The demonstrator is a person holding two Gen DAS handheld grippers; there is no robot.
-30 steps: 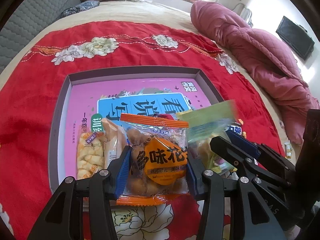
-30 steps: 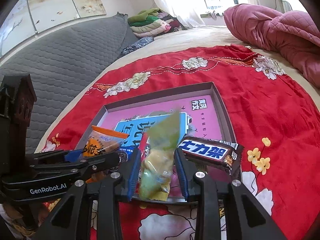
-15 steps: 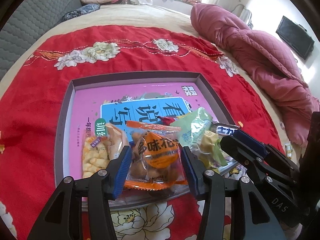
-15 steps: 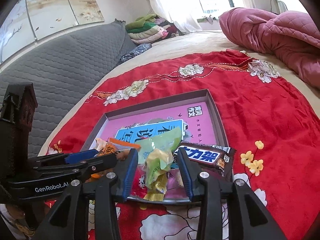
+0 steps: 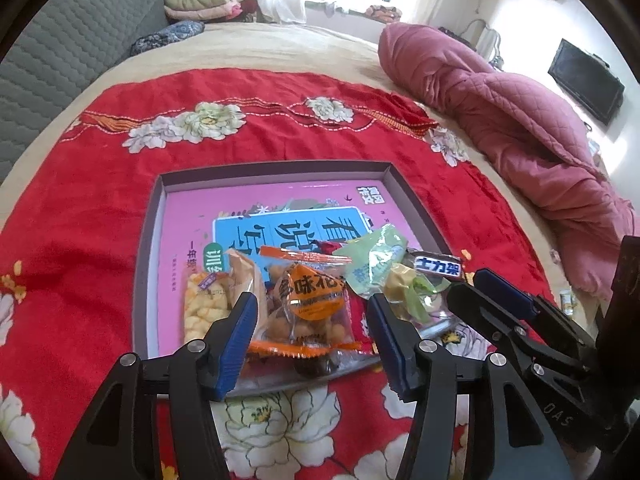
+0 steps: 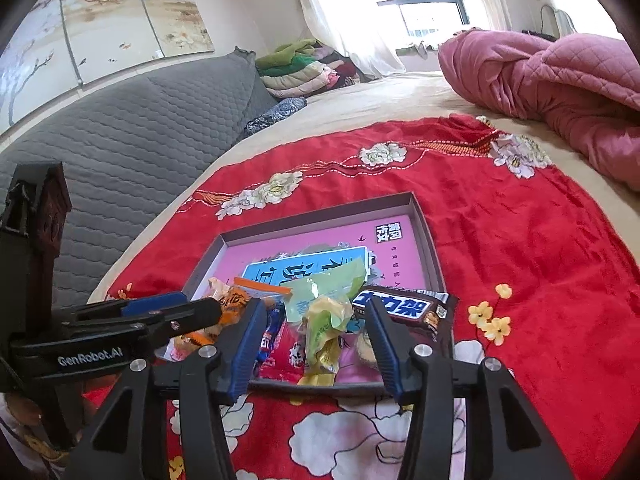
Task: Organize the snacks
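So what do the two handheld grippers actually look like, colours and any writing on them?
Both are matte black plastic with angular, jointed linkage arms and silver screw heads at the pivots. Each finger carries a ribbed blue pad. Seen from the right wrist view, the left gripper has white "GenRobot.AI" lettering on its side. The right gripper shows embossed letters reading roughly "DAS". No cables or sleeves are visible.

A red cloth [image 5: 100, 208] with white peony flowers covers the beige bed [image 5: 280, 48]. The grey-rimmed tray [image 5: 145, 264] has a pink bottom with a blue panel, holding an orange snack packet [image 5: 308, 300], a pale green packet [image 6: 324, 312] and a brown chocolate bar [image 6: 404, 308] lettered blue and white. The quilt [image 5: 520, 128] is pink.
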